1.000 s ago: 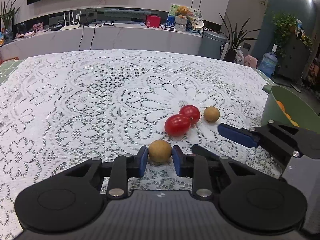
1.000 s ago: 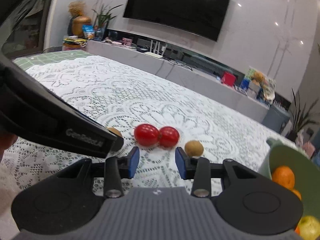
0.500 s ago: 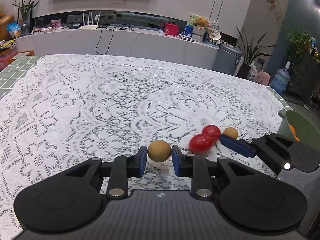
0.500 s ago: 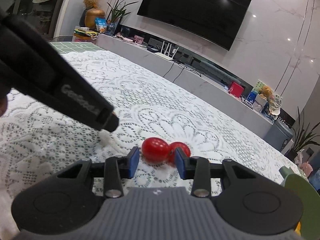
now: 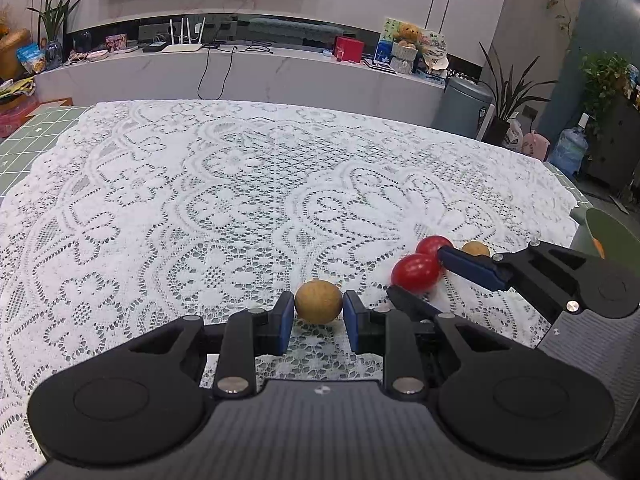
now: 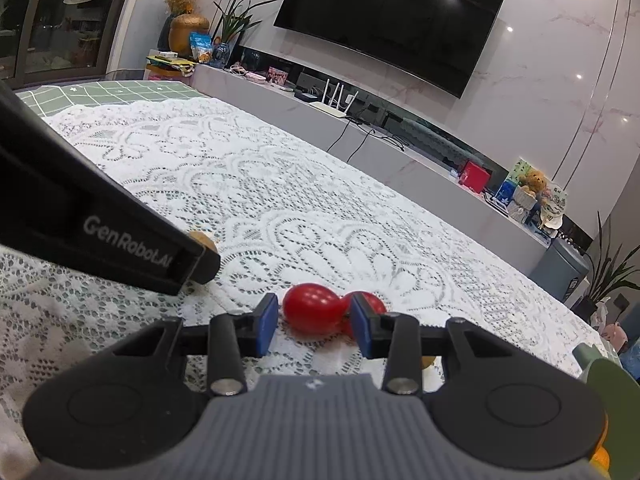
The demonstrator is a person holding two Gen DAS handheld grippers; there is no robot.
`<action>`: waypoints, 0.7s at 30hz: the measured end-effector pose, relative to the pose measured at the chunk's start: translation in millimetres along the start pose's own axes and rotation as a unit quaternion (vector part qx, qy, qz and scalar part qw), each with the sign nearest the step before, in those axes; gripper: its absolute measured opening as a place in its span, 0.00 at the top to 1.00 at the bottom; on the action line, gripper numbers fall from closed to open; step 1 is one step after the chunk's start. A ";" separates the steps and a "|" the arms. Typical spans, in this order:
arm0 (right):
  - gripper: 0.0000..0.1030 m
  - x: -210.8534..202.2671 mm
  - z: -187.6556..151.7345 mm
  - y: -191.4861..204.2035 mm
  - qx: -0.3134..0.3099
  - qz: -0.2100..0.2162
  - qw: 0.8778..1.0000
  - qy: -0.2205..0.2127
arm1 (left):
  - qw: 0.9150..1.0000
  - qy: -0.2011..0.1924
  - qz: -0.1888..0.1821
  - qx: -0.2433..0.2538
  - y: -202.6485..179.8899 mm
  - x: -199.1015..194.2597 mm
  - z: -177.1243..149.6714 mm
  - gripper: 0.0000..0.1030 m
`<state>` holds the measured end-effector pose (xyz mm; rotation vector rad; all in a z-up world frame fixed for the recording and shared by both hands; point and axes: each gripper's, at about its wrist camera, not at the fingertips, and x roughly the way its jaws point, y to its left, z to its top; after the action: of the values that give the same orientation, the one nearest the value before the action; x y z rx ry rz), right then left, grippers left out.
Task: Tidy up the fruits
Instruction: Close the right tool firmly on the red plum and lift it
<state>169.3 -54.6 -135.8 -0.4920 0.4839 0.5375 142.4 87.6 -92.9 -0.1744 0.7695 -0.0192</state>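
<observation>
On the white lace tablecloth [image 5: 224,216], the left wrist view shows the left gripper [image 5: 319,314] clamped on a small round tan-brown fruit [image 5: 319,301]; both blue pads [image 5: 285,322] press its sides. To the right, two red tomatoes [image 5: 416,271] lie touching each other, with a second tan fruit [image 5: 475,249] just beyond them. The right gripper [image 5: 424,280] enters from the right edge (seen from outside), one blue finger above the nearer tomato and one dark finger below it. A green bowl [image 5: 608,232] sits at the far right edge of the cloth, with something orange just visible inside.

In the right wrist view, the right gripper [image 6: 314,322] stands at a narrow setting with the nearer red tomato [image 6: 314,312] between its pads. The tomato lies on the cloth, very close to the pads; whether they press on it cannot be told. The second tomato [image 6: 372,304] is partly hidden behind the right-hand pad. The left gripper [image 6: 92,240] crosses the left side as a dark bar (lettering visible on its flank), and the held tan fruit [image 6: 204,240] shows at its tip. The green bowl [image 6: 608,376] rim appears at the lower right.
</observation>
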 end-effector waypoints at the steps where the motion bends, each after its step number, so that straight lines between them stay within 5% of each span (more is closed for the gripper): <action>1: 0.64 0.5 0.2 1.0 -0.003 -0.002 1.000 0.001 | 1.000 0.000 0.000 0.000 0.0 -0.1 -0.2 0.71; 21: 0.69 -30.8 1.6 -5.8 0.034 0.004 0.999 0.019 | 1.000 0.004 -0.010 0.003 -2.7 -6.8 -3.8 0.71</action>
<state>150.0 -69.1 -115.9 -0.4360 0.5382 0.5181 134.9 85.0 -90.5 -0.1763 0.7763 -0.0414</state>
